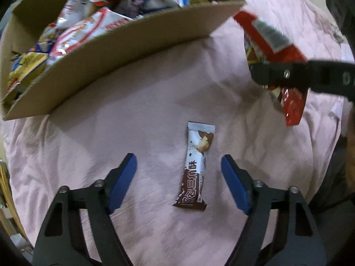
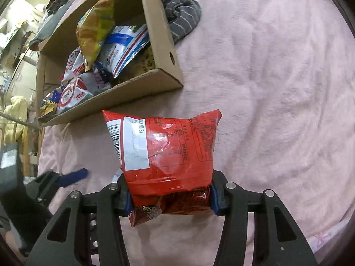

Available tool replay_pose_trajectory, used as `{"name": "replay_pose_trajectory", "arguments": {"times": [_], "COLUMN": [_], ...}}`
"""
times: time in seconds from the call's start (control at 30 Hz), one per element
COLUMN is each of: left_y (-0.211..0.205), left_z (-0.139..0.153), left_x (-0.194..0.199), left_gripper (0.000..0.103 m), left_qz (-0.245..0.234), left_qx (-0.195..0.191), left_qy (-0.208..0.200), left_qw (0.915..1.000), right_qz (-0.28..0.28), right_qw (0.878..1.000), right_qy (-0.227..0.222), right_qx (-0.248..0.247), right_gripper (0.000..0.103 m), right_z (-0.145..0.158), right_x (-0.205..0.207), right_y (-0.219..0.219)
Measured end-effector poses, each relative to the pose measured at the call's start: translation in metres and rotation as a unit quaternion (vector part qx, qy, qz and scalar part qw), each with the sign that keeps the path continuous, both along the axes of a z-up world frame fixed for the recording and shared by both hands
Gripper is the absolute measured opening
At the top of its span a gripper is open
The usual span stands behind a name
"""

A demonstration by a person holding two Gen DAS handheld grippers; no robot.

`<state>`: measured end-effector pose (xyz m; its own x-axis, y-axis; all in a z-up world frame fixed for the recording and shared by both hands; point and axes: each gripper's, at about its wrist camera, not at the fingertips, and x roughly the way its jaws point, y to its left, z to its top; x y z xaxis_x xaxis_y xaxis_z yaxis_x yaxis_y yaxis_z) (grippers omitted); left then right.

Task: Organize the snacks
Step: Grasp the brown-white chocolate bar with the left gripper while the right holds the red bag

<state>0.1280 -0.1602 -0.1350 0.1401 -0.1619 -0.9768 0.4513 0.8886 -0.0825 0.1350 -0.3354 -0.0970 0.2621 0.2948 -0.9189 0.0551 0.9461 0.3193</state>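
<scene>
A brown and white snack bar [image 1: 196, 168] lies on the pink sheet [image 1: 155, 115]. My left gripper [image 1: 178, 170] is open above it, its blue pads either side of the bar and apart from it. My right gripper [image 2: 169, 196] is shut on a red snack bag [image 2: 164, 155] and holds it above the sheet, near the cardboard box [image 2: 164, 42]. In the left wrist view the red bag [image 1: 273, 51] and right gripper [image 1: 266, 75] show at the upper right. The box [image 1: 137, 44] is full of snack packets.
A grey striped cloth [image 2: 182, 11] lies behind the box on the pink sheet [image 2: 277, 88]. Shelves and room clutter [image 2: 13, 33] stand to the far left. My left gripper's blue pad [image 2: 73, 177] shows at the lower left of the right wrist view.
</scene>
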Motion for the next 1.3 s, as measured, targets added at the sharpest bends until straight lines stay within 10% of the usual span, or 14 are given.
{"name": "replay_pose_trajectory", "arguments": {"times": [0.2,0.27,0.93,1.3], "left_y": [-0.013,-0.014,0.039,0.093], "left_z": [-0.015,-0.014,0.005,0.046], "left_x": [0.001,0.001,0.0,-0.009], "left_gripper": [0.046,0.013,0.013,0.013], "left_qz": [-0.029,-0.037,0.064,0.18], "left_qx": [0.031,0.03,0.032,0.031], "left_qy": [-0.01,-0.017,-0.039,-0.079], "left_qw": [0.999,0.9987,0.9967,0.98], "right_qz": [0.005,0.009,0.062,0.132], "right_qw": [1.0,1.0,0.998,0.986], "right_qy": [0.0,0.0,-0.019,-0.037], "right_qx": [0.001,0.002,0.028,0.092], "right_gripper": [0.052,0.052,0.052,0.052], "right_z": [-0.005,-0.004,0.01,0.032], "right_x": [0.004,0.005,0.016,0.013], "right_y": [0.012,0.013,0.057,0.103]}}
